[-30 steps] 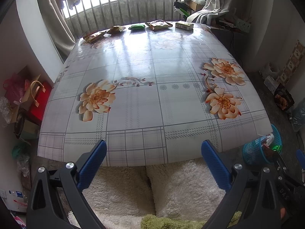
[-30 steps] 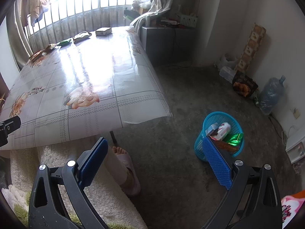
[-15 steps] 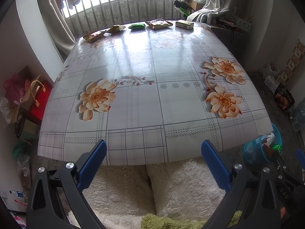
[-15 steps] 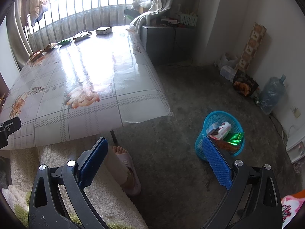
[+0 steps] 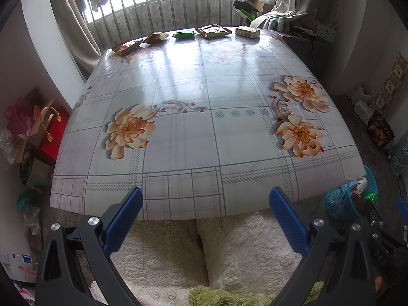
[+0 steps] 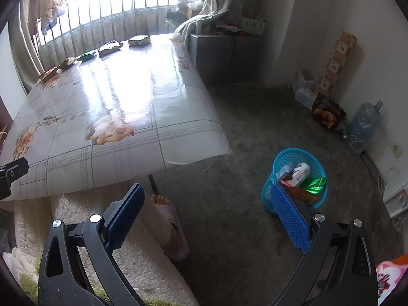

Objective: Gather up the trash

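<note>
Five pieces of trash lay in a row along the far edge of the table [image 5: 204, 137], by the barred window: a yellow-brown wrapper [image 5: 126, 47] at the left end, a second crumpled wrapper [image 5: 156, 37], a green packet [image 5: 184, 34], a flat brown packet [image 5: 213, 30] and a small box [image 5: 247, 31] at the right end. Each lay apart from its neighbour. The left gripper [image 5: 205, 200] hung at the near edge of the table with its blue pads spread wide and nothing between them, well apart from the row. The right gripper [image 6: 207, 199] was likewise spread wide and empty, held over the floor beside the table. A blue basket [image 6: 280, 156] stood on the floor off the table's right corner, with a white wrapper [image 6: 301, 172] and a green foil wrapper [image 6: 315, 185] inside. A person's foot in a slipper [image 6: 168, 219] showed below the table
</note>
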Motion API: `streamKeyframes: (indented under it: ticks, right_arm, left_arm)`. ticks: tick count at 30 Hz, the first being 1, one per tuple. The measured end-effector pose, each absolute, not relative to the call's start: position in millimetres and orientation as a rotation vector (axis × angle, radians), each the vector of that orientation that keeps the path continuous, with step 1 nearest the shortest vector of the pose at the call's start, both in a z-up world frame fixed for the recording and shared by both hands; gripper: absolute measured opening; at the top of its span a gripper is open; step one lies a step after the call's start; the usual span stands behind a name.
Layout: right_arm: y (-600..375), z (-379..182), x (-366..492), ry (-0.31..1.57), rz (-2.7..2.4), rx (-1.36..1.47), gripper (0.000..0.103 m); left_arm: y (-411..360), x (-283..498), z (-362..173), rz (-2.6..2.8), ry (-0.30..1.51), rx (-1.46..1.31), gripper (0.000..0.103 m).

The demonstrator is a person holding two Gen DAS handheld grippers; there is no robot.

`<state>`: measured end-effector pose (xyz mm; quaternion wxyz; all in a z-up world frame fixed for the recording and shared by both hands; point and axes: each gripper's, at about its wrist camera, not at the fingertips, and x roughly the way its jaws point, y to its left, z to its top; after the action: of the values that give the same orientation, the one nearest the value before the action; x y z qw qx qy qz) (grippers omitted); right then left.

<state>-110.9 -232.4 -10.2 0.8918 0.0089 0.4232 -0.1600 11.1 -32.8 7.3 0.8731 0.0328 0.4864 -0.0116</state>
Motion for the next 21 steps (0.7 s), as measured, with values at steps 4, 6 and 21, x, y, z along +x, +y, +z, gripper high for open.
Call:
streamKeyframes:
  ticks: [4, 6, 21]
  right_arm:
    - [-232.4, -10.1, -110.9, 0.879, -0.331, 0.019, 0.095]
    - [-232.6, -10.4, -110.9, 0.88, -0.33, 0.02, 0.095]
    - [-233.2, -10.4, -111.0, 0.881, -0.329, 0.022, 0.095]
  left_arm:
    - [-32.7, 11.0, 7.6, -0.025, 1.016, 0.068, 0.097]
    - [-32.9, 11.1, 7.5, -0.024, 1.017, 0.069, 0.097]
    - [-32.7, 10.6, 7.0, -0.025, 1.017, 0.068, 0.097]
